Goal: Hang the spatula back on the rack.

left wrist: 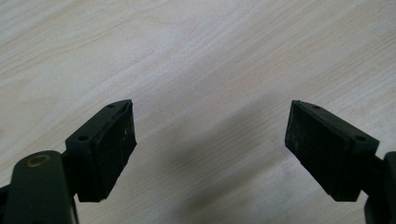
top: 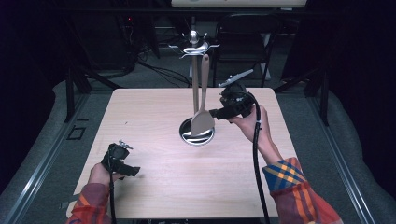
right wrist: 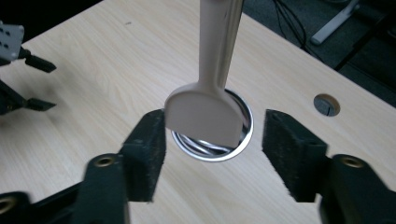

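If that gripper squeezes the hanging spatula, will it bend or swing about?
The spatula looks like one solid beige piece, so it would probably stay stiff. It hangs freely from the rack, so a nudge would likely set it swinging. The right gripper is open around its blade, whose smooth surface might slip.

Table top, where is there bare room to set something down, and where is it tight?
The table is bare along its near edge between the two hands, across its far left corner, and under the open left tool. It is crowded at the centre, where the spatula hangs from the stand over its round base, with the open right tool beside it.
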Tool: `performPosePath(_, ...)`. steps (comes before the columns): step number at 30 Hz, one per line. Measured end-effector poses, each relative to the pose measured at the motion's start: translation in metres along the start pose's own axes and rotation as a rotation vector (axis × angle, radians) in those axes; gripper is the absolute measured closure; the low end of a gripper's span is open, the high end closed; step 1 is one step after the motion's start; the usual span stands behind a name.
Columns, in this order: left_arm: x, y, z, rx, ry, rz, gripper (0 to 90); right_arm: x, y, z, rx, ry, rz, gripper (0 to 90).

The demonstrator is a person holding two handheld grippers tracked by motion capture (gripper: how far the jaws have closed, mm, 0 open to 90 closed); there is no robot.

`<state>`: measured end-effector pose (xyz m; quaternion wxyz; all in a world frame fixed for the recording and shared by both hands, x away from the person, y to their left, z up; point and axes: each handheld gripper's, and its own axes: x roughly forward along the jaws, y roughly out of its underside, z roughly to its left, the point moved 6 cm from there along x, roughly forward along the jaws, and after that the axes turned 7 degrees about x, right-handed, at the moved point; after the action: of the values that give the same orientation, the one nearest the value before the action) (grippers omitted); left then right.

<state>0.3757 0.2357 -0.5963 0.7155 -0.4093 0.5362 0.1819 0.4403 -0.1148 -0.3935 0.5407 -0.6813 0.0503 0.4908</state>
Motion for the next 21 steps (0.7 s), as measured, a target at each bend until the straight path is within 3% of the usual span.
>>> performPosePath(2, 0.000, 0.000, 0.000, 0.000, -0.001, 0.000, 16.2, 0.000, 0.004, 0.000, 0.001, -0.002, 0.008, 34.5)
performPosePath(4, 0.000, 0.000, 0.000, 0.001, -0.001, 0.000, 16.2, 0.000, 0.017, -0.001, 0.002, 0.000, 0.028, 25.8)
performPosePath(10, 0.000, 0.000, 0.000, 0.001, -0.002, -0.001, 16.3, 0.003, 0.046, -0.001, 0.006, 0.007, 0.061, 17.2)
performPosePath(11, 0.000, 0.000, 0.000, 0.000, -0.002, 0.000, 16.2, 0.006, 0.052, 0.000, 0.008, -0.019, 0.050, 15.7)
performPosePath(12, 0.000, 0.000, 0.000, 0.000, -0.002, 0.000, 16.3, 0.007, 0.058, 0.001, 0.006, -0.036, 0.063, 15.3)
performPosePath(13, 0.000, 0.000, 0.000, 0.001, -0.002, 0.001, 16.2, 0.006, 0.066, 0.001, -0.003, -0.050, 0.117, 15.2)
performPosePath(14, 0.000, 0.000, 0.000, 0.001, -0.002, 0.002, 16.2, 0.006, 0.070, 0.001, -0.011, -0.025, 0.135, 14.9)
performPosePath(15, 0.000, 0.000, 0.000, 0.001, -0.002, 0.002, 16.2, 0.007, 0.076, 0.001, -0.010, -0.012, 0.136, 14.6)
performPosePath(16, 0.000, 0.000, 0.000, 0.000, -0.002, 0.002, 16.2, 0.011, 0.081, 0.001, -0.002, -0.005, 0.102, 14.5)
performPosePath(21, 0.000, 0.000, 0.000, 0.002, -0.003, 0.003, 16.2, 0.015, 0.111, -0.004, 0.039, -0.011, 0.109, 13.6)
